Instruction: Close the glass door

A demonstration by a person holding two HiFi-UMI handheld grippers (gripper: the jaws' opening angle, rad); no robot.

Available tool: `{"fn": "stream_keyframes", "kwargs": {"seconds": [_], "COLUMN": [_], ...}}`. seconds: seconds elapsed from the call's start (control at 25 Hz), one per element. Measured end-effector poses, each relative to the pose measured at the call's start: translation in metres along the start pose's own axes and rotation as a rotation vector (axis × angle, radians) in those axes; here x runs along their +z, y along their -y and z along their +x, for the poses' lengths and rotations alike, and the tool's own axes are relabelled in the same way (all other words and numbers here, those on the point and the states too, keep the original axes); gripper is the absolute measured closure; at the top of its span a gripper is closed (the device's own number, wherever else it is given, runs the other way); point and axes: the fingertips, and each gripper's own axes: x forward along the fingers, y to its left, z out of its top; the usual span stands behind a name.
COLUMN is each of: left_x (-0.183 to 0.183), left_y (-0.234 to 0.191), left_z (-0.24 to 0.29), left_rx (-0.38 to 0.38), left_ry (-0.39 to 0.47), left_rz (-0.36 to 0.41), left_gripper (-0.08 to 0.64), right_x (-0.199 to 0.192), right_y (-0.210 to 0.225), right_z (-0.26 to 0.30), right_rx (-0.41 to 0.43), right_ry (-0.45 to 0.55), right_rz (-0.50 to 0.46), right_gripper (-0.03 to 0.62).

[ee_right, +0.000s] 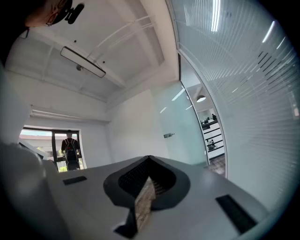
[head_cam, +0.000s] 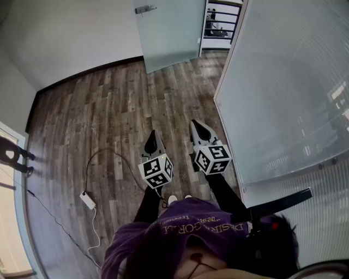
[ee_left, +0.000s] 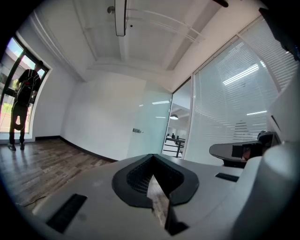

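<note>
The frosted glass door point(head_cam: 169, 32) stands swung open across the room, its metal handle point(head_cam: 145, 9) near the top left edge. It also shows in the left gripper view as the door point(ee_left: 150, 122) and in the right gripper view as the door point(ee_right: 180, 131). My left gripper point(head_cam: 154, 134) and right gripper point(head_cam: 196, 125) are side by side over the wood floor, well short of the door. Both point toward it, level. Each pair of jaws meets in a point with nothing between them, as seen at the left gripper point(ee_left: 151, 157) and the right gripper point(ee_right: 149, 159).
A glass wall with blinds point(head_cam: 289, 98) runs along the right. The open doorway point(head_cam: 221, 22) beside the door shows a black railing beyond. A white power adapter with cable point(head_cam: 87, 199) lies on the floor at left. A person point(ee_left: 23, 108) stands by the far window.
</note>
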Motion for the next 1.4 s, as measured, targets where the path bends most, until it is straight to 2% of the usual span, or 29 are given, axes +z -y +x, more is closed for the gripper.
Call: {"fn": "stream_keyframes", "kwargs": {"seconds": [0.64, 1.08, 1.4], "left_x": [-0.002, -0.003, -0.025], "left_y": [-0.001, -0.042, -0.045], "left_z": [0.004, -0.002, 0.001], "left_rx": [0.003, 0.076, 0.038], "left_ry": [-0.013, -0.029, -0.073], "left_rz": [0.0, 0.024, 0.001], "left_gripper": [0.56, 0.56, 0.56], "right_x": [0.003, -0.011, -0.032], "right_y": [0.0, -0.008, -0.006], "right_z": [0.007, 0.021, 0.025], "right_rx": [0.001, -0.064, -0.091], "right_ry": [0.012, -0.014, -0.042], "right_rz": [-0.022, 0.006, 0.013], "right_gripper": [0.594, 0.594, 0.594]}}
